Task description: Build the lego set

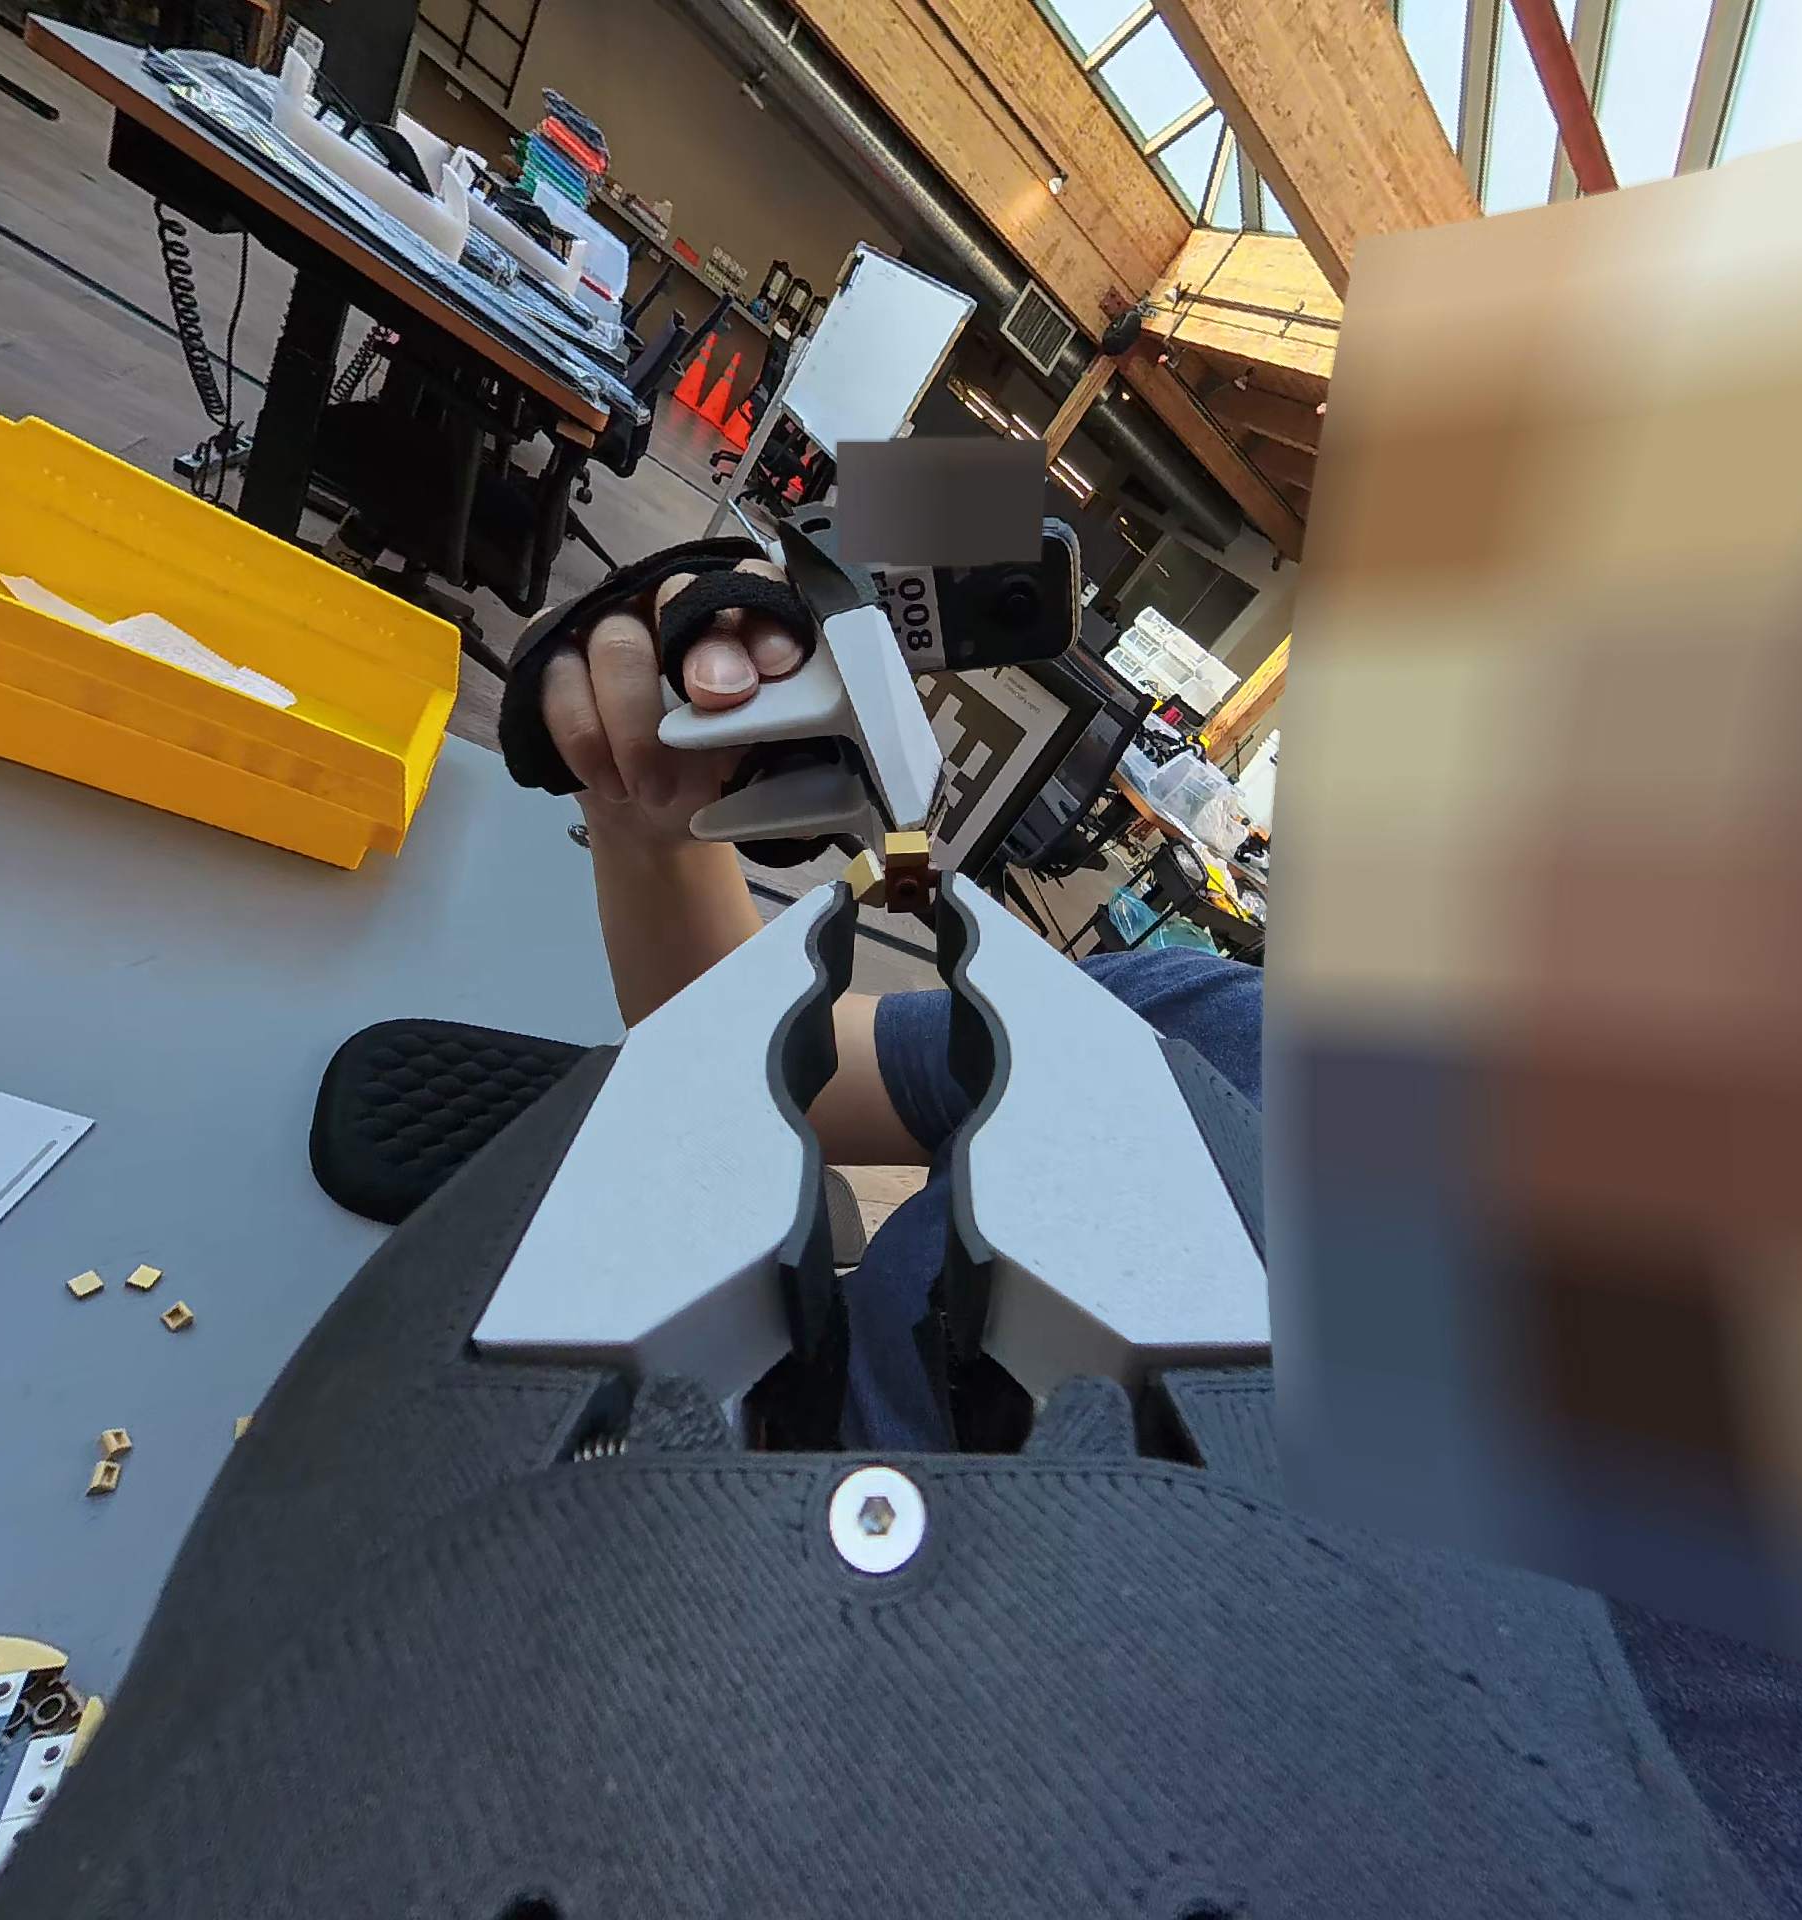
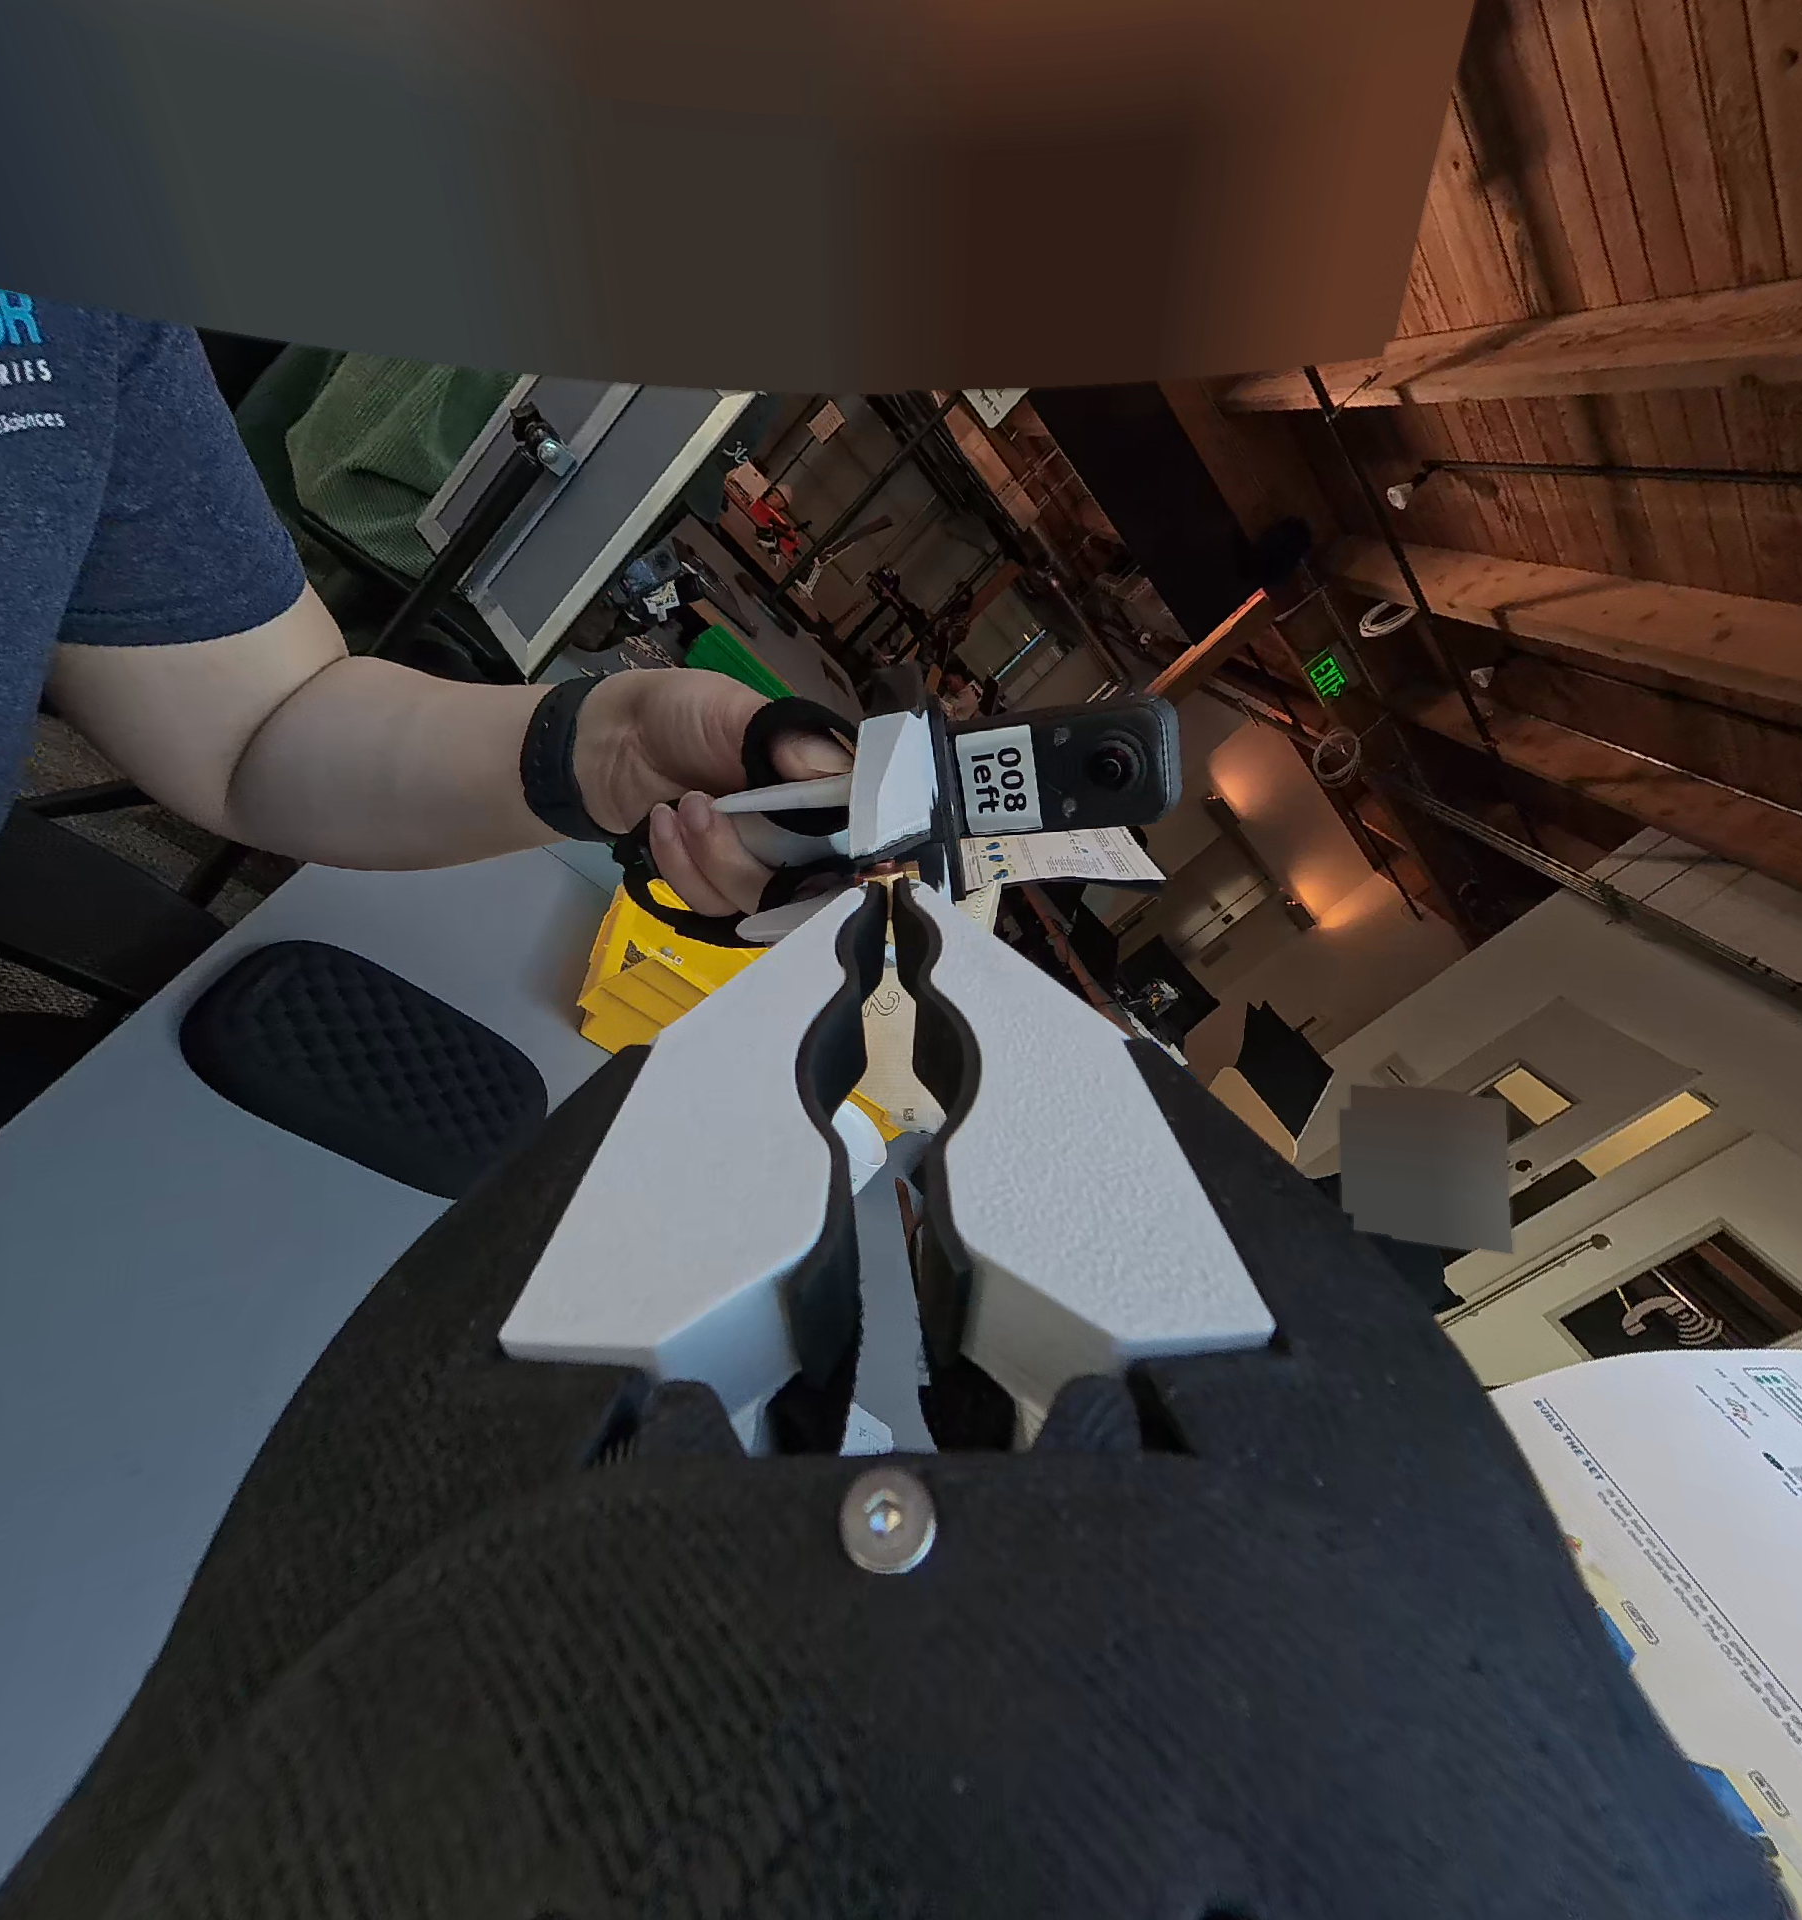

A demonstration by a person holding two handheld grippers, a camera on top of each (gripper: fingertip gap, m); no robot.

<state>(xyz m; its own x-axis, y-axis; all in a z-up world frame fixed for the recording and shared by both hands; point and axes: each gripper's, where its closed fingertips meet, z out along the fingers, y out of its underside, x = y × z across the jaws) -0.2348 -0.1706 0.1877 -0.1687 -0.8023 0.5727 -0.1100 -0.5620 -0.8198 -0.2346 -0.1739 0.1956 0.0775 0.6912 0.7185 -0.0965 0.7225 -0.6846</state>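
Left gripper (image 1: 892, 896) pinches the brown brick (image 1: 907, 888); right gripper (image 1: 915, 828) clamps a tan piece (image 1: 909, 844) right above it. Tiny, rigid, slippery: grip flat sides, studs clear

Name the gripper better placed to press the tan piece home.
Right. The right gripper pinches the tan piece directly against the brown brick, which the left gripper only steadies.
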